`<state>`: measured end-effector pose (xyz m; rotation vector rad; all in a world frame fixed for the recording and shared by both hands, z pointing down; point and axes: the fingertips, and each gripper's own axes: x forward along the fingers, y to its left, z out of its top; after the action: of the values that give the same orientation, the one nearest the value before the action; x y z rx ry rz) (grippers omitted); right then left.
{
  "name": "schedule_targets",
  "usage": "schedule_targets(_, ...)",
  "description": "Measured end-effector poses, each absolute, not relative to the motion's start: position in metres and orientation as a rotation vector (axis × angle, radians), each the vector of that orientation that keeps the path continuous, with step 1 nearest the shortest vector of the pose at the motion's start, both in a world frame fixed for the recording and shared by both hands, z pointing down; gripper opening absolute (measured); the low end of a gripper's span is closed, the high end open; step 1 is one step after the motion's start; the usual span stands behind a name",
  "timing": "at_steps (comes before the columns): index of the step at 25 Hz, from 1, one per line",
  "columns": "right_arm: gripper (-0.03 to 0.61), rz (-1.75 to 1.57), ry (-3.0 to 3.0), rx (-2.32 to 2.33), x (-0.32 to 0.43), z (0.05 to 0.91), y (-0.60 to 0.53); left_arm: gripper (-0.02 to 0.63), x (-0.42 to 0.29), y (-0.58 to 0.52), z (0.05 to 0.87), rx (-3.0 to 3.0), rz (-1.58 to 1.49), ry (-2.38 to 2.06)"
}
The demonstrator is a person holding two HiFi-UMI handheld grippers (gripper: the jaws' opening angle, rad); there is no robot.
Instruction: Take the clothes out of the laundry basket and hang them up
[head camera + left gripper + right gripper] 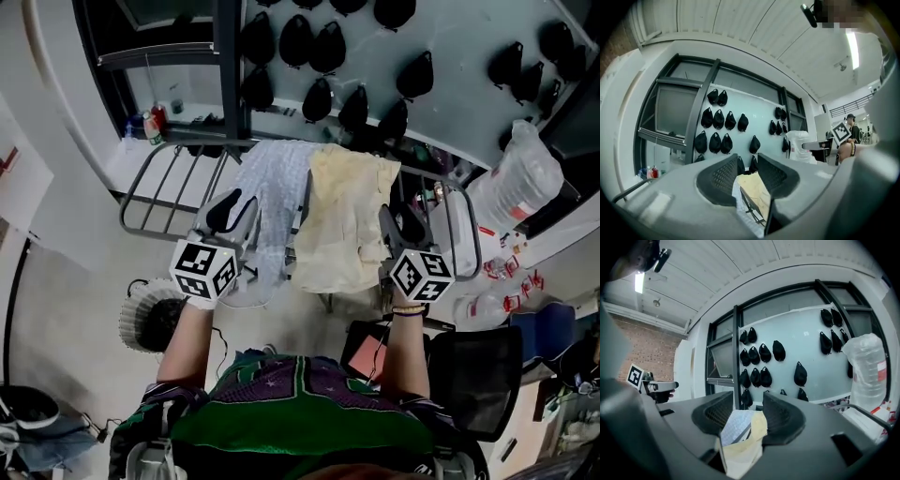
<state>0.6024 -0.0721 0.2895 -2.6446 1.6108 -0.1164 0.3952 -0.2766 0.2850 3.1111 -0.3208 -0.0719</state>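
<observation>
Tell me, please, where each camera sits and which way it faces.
Head view: on the person's head, steeply down onto drying rack, white cloth, yellow cloth; forearms, left gripper, right gripper show.
Left gripper view: on that gripper, level toward the cloths; its open jaws show.
Right gripper view: likewise, on the right gripper.
All three see both cloths.

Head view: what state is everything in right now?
Rack, left end bare.
White cloth, draped over rack.
Yellow cloth, draped over rack, beside the white one.
Left gripper, jaws apart, empty.
Right gripper, jaws apart, empty.
Basket, upright; contents too dark to tell.
Caps, hanging on the wall.
</observation>
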Motion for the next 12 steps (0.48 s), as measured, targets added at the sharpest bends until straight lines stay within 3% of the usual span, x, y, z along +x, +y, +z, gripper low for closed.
schedule_targets(12,0.196,0.006,1.627,-2.626,0.54,0.27,0.028,0.114,0.346,-0.184,0.26,3.139,-0.157,-0.417)
